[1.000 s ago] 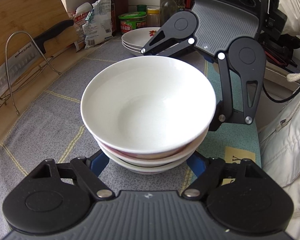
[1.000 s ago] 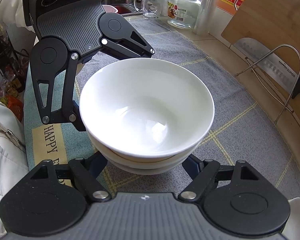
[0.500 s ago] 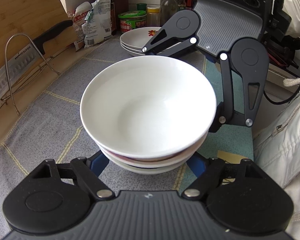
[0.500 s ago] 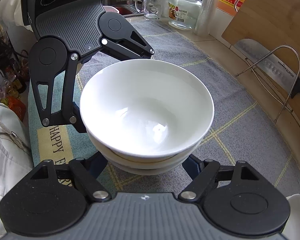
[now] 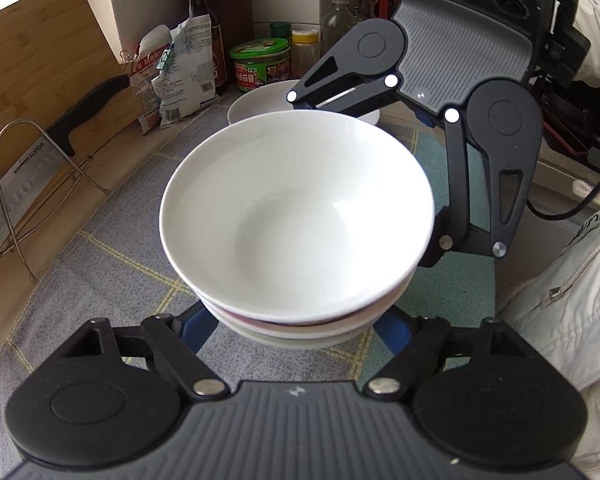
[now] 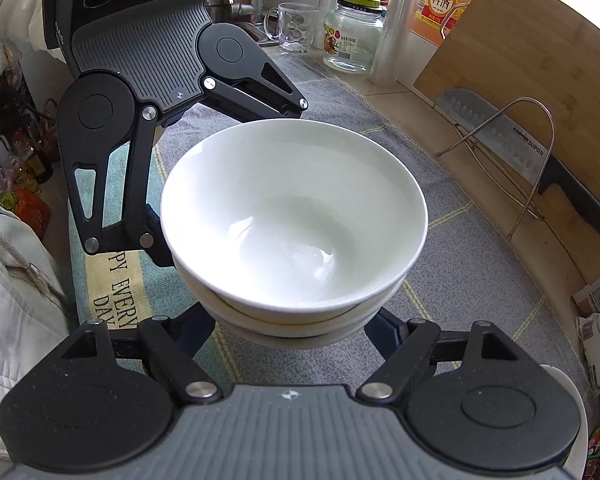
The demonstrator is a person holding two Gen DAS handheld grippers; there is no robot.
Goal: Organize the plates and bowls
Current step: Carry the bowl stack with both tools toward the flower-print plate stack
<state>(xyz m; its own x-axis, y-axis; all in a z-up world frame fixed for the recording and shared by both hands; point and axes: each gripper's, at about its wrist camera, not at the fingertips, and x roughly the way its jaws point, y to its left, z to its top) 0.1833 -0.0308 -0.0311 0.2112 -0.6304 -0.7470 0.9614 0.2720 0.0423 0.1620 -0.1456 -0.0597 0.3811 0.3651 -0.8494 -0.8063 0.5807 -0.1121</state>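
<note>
A stack of three white bowls fills the middle of both views and also shows in the right wrist view. It is held above the grey mat. My left gripper has its blue fingers spread wide and pressed against the bottom bowl from the near side. My right gripper clasps the same stack from the opposite side. Each gripper shows in the other's view, behind the bowls. The fingertips are hidden under the bowls. A stack of white plates sits behind on the mat.
A grey checked mat covers the counter. A wire rack holding a cleaver leans on a bamboo board. Bottles, jars and packets stand at the back. A glass mug and jar stand near the sink.
The bowl stack has risen off the mat and moved towards the plates, carried between both grippers. The grip on it is unchanged.
</note>
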